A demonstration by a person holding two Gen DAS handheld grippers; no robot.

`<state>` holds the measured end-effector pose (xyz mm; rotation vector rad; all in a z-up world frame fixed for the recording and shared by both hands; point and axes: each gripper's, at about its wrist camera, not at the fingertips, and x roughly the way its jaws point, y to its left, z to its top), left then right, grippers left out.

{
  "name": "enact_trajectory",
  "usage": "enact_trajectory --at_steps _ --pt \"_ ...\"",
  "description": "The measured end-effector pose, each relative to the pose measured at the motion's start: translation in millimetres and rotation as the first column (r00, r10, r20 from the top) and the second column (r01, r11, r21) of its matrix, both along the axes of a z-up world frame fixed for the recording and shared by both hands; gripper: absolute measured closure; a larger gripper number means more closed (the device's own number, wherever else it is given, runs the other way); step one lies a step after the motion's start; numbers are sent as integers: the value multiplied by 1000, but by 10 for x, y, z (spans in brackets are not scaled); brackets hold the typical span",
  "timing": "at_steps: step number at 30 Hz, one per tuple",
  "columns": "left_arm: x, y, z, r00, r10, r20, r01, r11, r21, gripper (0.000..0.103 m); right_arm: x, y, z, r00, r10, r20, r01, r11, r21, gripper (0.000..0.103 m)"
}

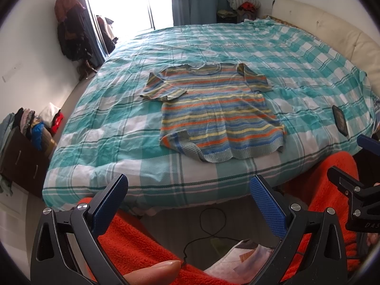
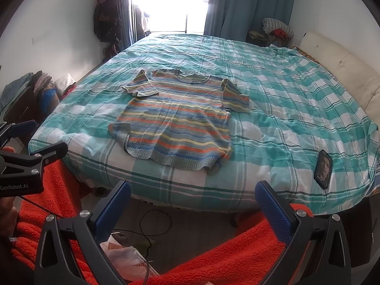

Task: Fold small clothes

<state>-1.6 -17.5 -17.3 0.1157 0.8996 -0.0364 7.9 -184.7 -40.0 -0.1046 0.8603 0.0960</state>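
— Fingers on both grippers?
— Left gripper and right gripper both spread wide, holding nothing, short of the bed.
— Clothing?
— Striped knit top lies flat near the bed's front edge; phone well right of it.

Black-framed grippers with blue fingers
The left gripper and right gripper carry silver screws and textured blue pads; the person wears fuzzy orange trousers.

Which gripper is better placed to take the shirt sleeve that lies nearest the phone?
Probably the right gripper: it is open, and that sleeve and the phone lie on its side; the left gripper is farther.
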Motion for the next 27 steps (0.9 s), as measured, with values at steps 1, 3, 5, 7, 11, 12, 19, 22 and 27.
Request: enact_trajectory --at_steps 1,3,5,7,11,12,19,22,27 --pt "-2 0 -12 1000 -1 -3 1 1000 -2 0 -3 -1 4 1000 0 0 0 1000 0 0" --pt "-2 10 -4 1000 -3 -9 3 1000 -3 0 6 -10 -14 1000 -4 -4 4 1000 -2 0" --pt "2 13 -4 1000 -2 -12 2 1000 -2 0 7 -10 -18 1000 -8 -4 8 1000 -6 0" --pt "4 13 -1 1000 -2 -10 2 1000 -2 0 15 -10 -24 1000 -7 -4 7 1000 -6 0" --pt "8 10 10 1000 -3 -4 3 1000 2 0 22 -3 -24 1000 2 -6 -2 1000 -3 0" --pt "8 11 7 1000 -4 -4 4 1000 2 0 24 1 -27 1000 4 -6 -4 1000 -3 0" --pt "3 4 8 1000 -1 -5 1 1000 2 0 15 14 -18 1000 4 0 -4 1000 -13 0" --pt "6 6 9 1000 -2 -5 2 1000 2 0 6 15 -15 1000 2 1 -2 1000 -14 0" --pt "10 10 11 1000 -2 -5 2 1000 2 0 3 17 -13 1000 4 1 -4 1000 -14 0"
